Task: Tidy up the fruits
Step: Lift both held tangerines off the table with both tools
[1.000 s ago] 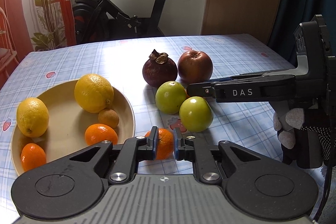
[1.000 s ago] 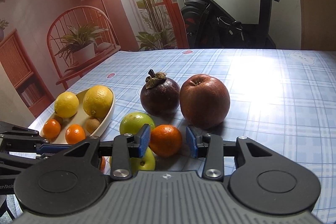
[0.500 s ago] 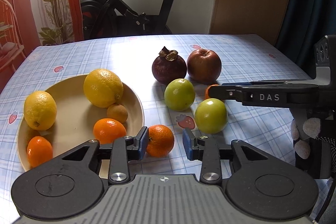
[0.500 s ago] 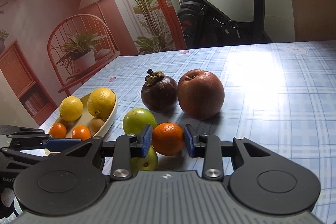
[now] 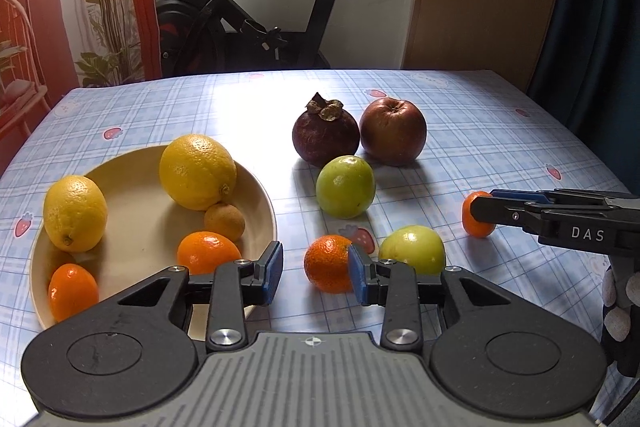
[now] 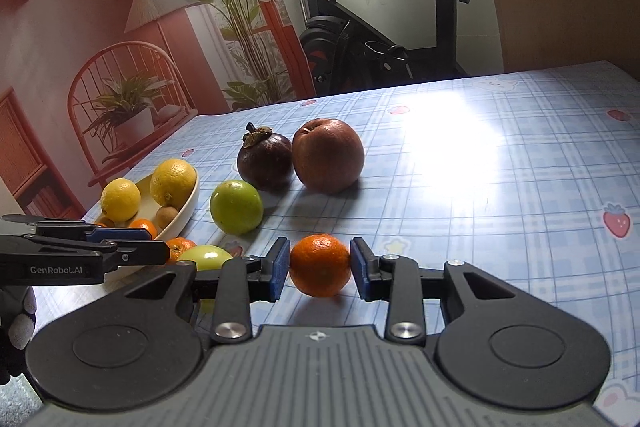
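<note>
1. The table (image 5: 460, 115), under a glossy blue checked cloth with strawberry prints, runs out ahead of both claws. It looks slick, so I judge round fruit could roll on it. Beyond its far edge stand an exercise bike (image 5: 256, 7) and a wooden panel; the right wrist view also shows a wall picture of a chair and a plant.
2. The cream plate (image 5: 136, 195) lies ahead and to the left of the left gripper (image 5: 316, 273). It carries two lemons, a small brown fruit and two small oranges.
3. The red apple (image 6: 328, 155) and dark mangosteen (image 6: 264, 161) sit touching, well ahead of the right gripper (image 6: 320, 269). Both look firm and heavier; I would take each across its widest part.
4. Two green fruits: one (image 5: 346, 185) ahead of the left claw, the other (image 5: 412, 249) just beyond its right finger. Their smooth skin could slip in a grip.
5. The loose mandarin (image 5: 330, 263) lies just ahead of the left claw's spread jaws, against its right pad (image 5: 356, 275), with nothing pinched.
6. The right claw pinches a second mandarin (image 6: 320, 265) at its middle, and its jaws have just been closing on it. It seems light and soft, so gentle pressure should do. It sits near the cloth, well to the right of the other fruit.
</note>
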A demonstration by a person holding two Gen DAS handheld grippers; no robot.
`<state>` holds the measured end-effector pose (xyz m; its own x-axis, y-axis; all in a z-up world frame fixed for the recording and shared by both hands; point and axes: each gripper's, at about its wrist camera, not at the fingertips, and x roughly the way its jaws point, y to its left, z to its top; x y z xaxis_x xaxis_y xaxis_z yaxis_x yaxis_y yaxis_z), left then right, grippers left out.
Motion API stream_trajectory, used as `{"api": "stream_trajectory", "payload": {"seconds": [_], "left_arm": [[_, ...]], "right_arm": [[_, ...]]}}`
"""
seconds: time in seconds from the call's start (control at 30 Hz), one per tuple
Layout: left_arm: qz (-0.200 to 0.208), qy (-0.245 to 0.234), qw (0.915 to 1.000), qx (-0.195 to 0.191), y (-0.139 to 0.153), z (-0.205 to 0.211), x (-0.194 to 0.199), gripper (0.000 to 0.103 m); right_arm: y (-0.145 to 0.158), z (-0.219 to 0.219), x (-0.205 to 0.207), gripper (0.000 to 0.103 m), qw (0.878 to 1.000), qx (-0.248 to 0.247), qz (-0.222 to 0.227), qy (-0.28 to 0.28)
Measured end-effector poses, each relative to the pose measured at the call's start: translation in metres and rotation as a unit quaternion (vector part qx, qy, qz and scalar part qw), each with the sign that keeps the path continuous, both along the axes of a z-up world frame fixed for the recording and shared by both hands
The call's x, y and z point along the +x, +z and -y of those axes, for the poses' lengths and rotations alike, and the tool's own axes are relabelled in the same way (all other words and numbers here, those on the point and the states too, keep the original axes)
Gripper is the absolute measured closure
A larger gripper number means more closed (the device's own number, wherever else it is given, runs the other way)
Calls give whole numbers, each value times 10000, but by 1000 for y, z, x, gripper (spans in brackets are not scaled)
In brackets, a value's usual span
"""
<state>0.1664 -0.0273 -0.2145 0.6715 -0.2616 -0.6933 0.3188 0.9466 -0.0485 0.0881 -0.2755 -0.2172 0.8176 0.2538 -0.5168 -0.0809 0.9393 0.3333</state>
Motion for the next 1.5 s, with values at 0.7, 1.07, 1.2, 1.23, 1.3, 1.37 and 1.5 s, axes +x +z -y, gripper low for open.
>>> {"api": "stream_trajectory", "payload": {"seconds": [0.7, 1.07, 1.2, 1.23, 1.3, 1.37, 1.5], "left_arm": [[-371, -131, 9986, -358, -15, 9, 12, 68], [-101, 95, 9995, -283, -10, 3, -6, 68], [32, 174, 9994, -298, -7, -1, -18, 68], [75, 191, 9994, -287, -5, -2, -20, 68], [156, 229, 9992, -284, -4, -3, -25, 68], [205, 257, 9990, -308, -3, -4, -28, 68], [219, 314, 9987, -348, -2, -7, -31, 68]], "right_arm": [[-7, -10, -7, 67, 9994, -257, 245, -31], [-8, -8, -7, 67, 9994, -213, 278, -41], [-8, -8, -7, 67, 9994, -218, 274, -43], [-8, -8, -8, 67, 9994, -214, 275, -45], [-8, -8, -7, 67, 9994, -212, 275, -46], [-8, -9, -7, 66, 9994, -217, 274, -55], [-8, -10, -7, 66, 9994, -236, 258, -56]]}}
